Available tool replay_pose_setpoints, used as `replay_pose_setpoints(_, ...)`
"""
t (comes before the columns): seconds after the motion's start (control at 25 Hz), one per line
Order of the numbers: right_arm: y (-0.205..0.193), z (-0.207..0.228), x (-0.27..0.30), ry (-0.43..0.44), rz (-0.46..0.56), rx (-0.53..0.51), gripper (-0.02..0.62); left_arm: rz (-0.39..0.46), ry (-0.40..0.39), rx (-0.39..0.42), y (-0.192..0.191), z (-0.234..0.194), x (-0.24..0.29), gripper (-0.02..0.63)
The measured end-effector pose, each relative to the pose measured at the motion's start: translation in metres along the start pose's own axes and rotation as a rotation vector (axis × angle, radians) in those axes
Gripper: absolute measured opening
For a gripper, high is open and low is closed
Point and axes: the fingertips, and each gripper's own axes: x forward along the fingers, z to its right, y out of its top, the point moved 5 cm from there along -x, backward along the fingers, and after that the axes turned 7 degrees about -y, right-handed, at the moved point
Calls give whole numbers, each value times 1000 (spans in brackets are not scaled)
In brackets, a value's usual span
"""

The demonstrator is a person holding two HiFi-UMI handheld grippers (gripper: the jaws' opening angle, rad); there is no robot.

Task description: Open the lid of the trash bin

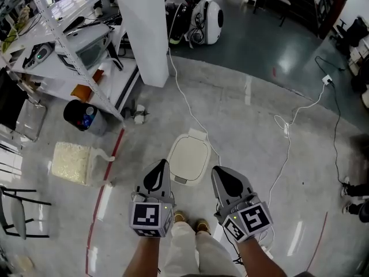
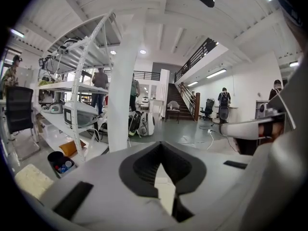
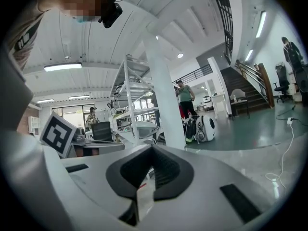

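The trash bin (image 1: 189,156) sits on the gray floor (image 1: 248,126), right in front of the person's shoes (image 1: 200,226). It is creamy white and its lid (image 1: 190,153) is shut, so what is inside cannot be seen. The bin is longer than it is wide. Its long side runs away from the person and leans a little to the right at the far end. A small tab sticks out at that far end, and a thin strip shows at the near end.

A black bucket (image 1: 72,109) stands farther left on the floor, by the foot of the white shelf rack (image 1: 69,51). It is open on top. Small blue and white things lie in it, too small to name. A pale lumpy block (image 1: 71,162) lies near the bucket, closer to the person.

The left gripper (image 1: 163,165) is beside the near left side of the bin. In the left gripper view, the left gripper (image 2: 161,146) has its two jaws together, with nothing between them. The right gripper (image 1: 218,171) is beside the near right side of the bin. In the right gripper view, the right gripper (image 3: 153,150) also has its jaws together and is empty.

A white cable (image 1: 184,100) runs across the floor from the white pillar (image 1: 144,27) past the bin's right side.
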Motion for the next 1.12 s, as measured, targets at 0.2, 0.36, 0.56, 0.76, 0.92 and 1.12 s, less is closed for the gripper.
replay_pose_setpoints(0.2, -11, 2, 2, 6, -27, 2, 32, -103, 1, -38, -16, -32, 45, -12)
replay_pose_setpoints(0.36, -24, 3, 2, 8, -51, 11, 32, -204, 3, -54, -48, -56, 86, -12)
replay_pose_setpoints(0.56, -42, 4, 4, 5, -82, 17, 32, -406, -21, -116, -125, -73, 129, -12)
replay_pose_setpoints(0.76, -61, 9, 2, -7, -119, 33, 32, -603, -55, -217, -206, -61, 148, -12)
replay_pose_setpoints(0.92, -75, 10, 3, -5, -142, 43, 32, -742, -76, -280, -264, -46, 143, -12)
replay_pose_setpoints(1.12, -91, 11, 3, 5, -159, 53, 32, -860, -74, -339, -326, -28, 120, -12)
